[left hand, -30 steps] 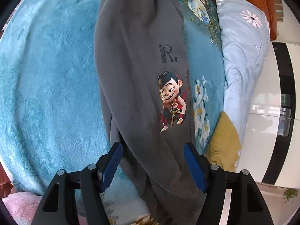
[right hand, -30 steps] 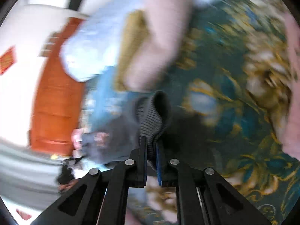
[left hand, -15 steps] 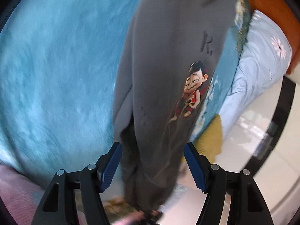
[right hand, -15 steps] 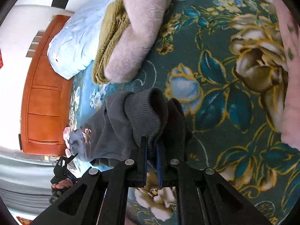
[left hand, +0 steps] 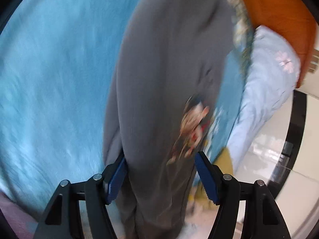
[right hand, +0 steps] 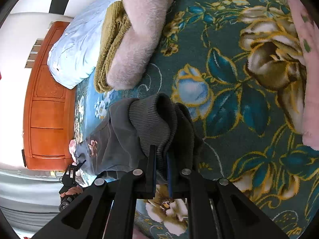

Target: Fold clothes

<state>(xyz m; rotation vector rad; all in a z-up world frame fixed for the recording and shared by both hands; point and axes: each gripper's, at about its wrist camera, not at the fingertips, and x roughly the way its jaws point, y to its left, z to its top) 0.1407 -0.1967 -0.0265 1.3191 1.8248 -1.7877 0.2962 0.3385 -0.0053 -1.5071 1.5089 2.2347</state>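
Daylight, bright, both views. My left wrist view is motion-blurred all over: the print on the grey trousers [left hand: 169, 91] smears into streaks, the blue blanket [left hand: 51, 75] loses its pile. Glare on the glossy floor [left hand: 265, 149] at 3 o'clock. My right wrist view is sharp; the white wall [right hand: 12, 91] at 9 o'clock blows out. Soft shadows only. Heavy fisheye bending, black vignette at every corner.

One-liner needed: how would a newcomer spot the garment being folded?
On the bed's floral blanket, below the folded pink fleece and mustard knit, lies the dark grey sweatpants. Only they have a ribbed cuff, pinched in the right gripper, and a cartoon print.
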